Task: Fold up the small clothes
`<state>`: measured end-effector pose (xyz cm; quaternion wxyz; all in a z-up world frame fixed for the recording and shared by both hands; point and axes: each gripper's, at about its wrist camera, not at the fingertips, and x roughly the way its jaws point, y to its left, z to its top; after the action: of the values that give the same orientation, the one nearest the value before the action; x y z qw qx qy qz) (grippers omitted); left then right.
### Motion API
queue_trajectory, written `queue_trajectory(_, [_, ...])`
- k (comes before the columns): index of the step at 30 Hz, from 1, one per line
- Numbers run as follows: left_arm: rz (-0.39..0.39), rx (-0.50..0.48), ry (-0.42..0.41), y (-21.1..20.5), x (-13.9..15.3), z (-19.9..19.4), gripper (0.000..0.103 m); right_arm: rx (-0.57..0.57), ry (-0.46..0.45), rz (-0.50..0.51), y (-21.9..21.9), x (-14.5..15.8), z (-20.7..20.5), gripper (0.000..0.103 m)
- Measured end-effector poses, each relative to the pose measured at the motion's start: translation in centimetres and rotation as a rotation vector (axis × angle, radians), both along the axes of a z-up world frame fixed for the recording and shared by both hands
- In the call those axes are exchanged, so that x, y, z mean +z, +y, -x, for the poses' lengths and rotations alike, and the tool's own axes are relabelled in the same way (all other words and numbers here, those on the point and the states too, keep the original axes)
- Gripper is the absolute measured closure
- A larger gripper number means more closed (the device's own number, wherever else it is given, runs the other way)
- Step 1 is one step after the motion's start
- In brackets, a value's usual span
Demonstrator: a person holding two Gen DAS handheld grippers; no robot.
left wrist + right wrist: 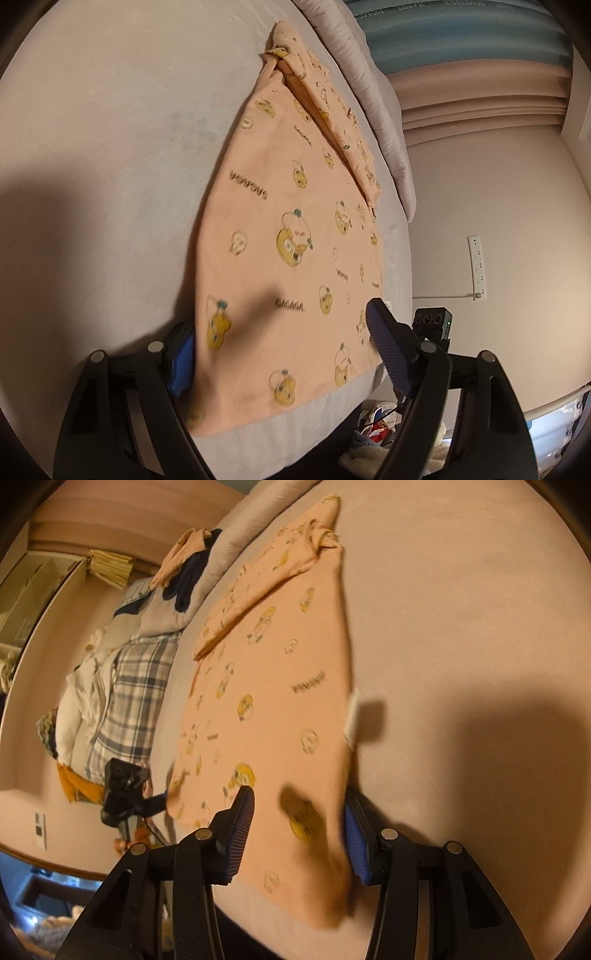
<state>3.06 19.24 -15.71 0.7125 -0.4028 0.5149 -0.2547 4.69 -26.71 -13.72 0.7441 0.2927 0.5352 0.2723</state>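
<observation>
A small peach top (280, 206) printed with yellow cartoon ducks lies flat on the grey bed sheet (110, 147), one sleeve (332, 110) folded across it. My left gripper (279, 319) is open over the near hem. One blue pad is at the cloth's left edge and the other rests near its right edge. In the right wrist view the same top (280, 672) runs away from me, a white label (352, 716) sticking out of its side. My right gripper (298, 794) is open, and the blurred near corner of the hem rises between its fingers.
A grey duvet (369, 92) lies along the far side of the bed. A pile of plaid and white clothes (122, 686) sits beyond the top. The bed edge drops to a floor with scattered items (376, 428). A socket strip (478, 266) hangs on the wall.
</observation>
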Motion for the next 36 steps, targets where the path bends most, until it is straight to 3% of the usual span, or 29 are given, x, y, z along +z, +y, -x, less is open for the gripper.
queue_trajectory(4, [-0.008,-0.006,-0.002,-0.3,0.0,-0.7,0.026,0.013,-0.027,0.025,0.5,0.0,-0.4,0.057])
queue_trajectory(6, [-0.039,-0.026,-0.003,-0.8,0.0,-0.6,0.042,0.008,-0.029,0.034,-0.1,-0.1,0.0,0.067])
queue_trajectory(8, [-0.061,-0.048,0.021,-1.1,-0.6,-0.5,0.072,0.010,-0.013,0.032,-0.7,-0.5,0.6,0.076])
queue_trajectory(11, [-0.039,-0.025,0.057,-0.2,-1.7,0.2,0.090,0.016,0.003,0.026,-1.7,-1.0,1.7,0.086])
queue_trajectory(13, [-0.012,-0.005,0.075,0.6,-2.2,0.6,0.096,0.019,0.007,0.021,-1.8,-1.0,2.3,0.087])
queue_trajectory(21, [0.027,-0.006,0.058,1.3,-1.7,1.0,0.098,0.041,-0.092,0.001,-0.5,0.3,2.7,0.089])
queue_trajectory(30, [0.223,0.027,-0.073,1.8,1.7,-0.4,0.099,0.009,-0.271,-0.130,-0.4,4.0,2.0,0.092])
queue_trajectory(36, [0.259,0.032,-0.138,1.7,4.1,-2.5,0.099,-0.029,-0.338,-0.157,-0.4,5.6,0.5,0.092])
